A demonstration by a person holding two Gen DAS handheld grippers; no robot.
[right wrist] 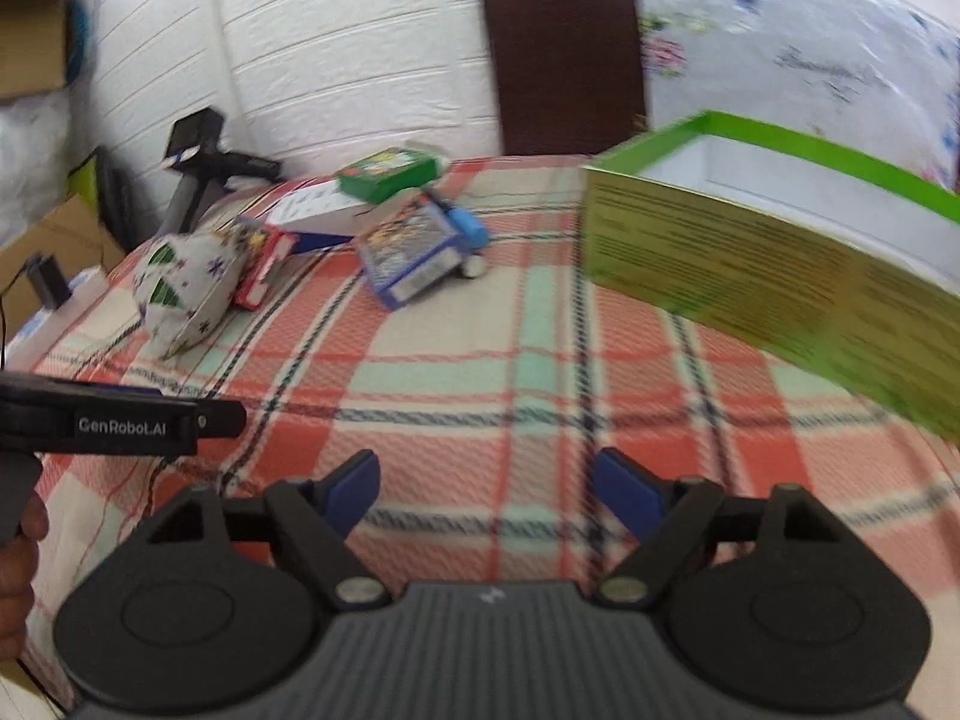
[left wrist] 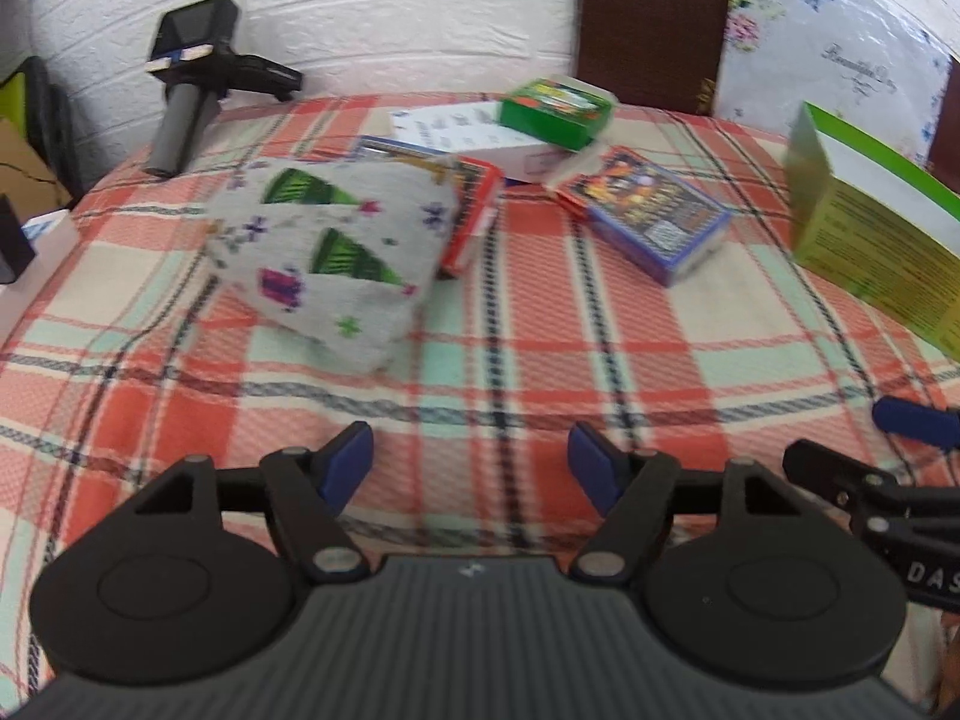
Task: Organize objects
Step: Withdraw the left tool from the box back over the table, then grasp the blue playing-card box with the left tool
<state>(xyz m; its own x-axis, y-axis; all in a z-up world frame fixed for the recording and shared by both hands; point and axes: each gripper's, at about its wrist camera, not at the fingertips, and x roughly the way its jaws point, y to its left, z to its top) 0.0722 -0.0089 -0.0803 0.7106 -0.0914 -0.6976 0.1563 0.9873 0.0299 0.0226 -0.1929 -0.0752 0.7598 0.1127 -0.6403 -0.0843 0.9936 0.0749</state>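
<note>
1. Left wrist view: the left gripper [left wrist: 471, 468] hangs over a red, mint and cream plaid cloth [left wrist: 540, 360], its blue-padded jaws spread apart with only cloth showing between them; it grasps nothing.
2. Right wrist view: the right gripper [right wrist: 486, 483] is likewise released and empty above the same cloth, the left tool's black body and a hand at the picture's left edge.
3. The clutter waits at the far side: a grey knitted sock with green tree shapes [left wrist: 327, 252] slumps against a red-edged card box [left wrist: 474, 210], which it partly hides.
4. Just beside them lies a blue-and-red card box [left wrist: 651, 213], tilted; beyond it a green card box [left wrist: 555, 108] sits atop a flat white printed box [left wrist: 474, 138].
5. An open-topped lime-green cardboard box with a white inside [right wrist: 780, 252] stands at the right, probably the bin meant to receive the loose items.
6. Both tools, parted and well short of the pile, look readied for a first pick; the sock is nearest the left one.
</note>
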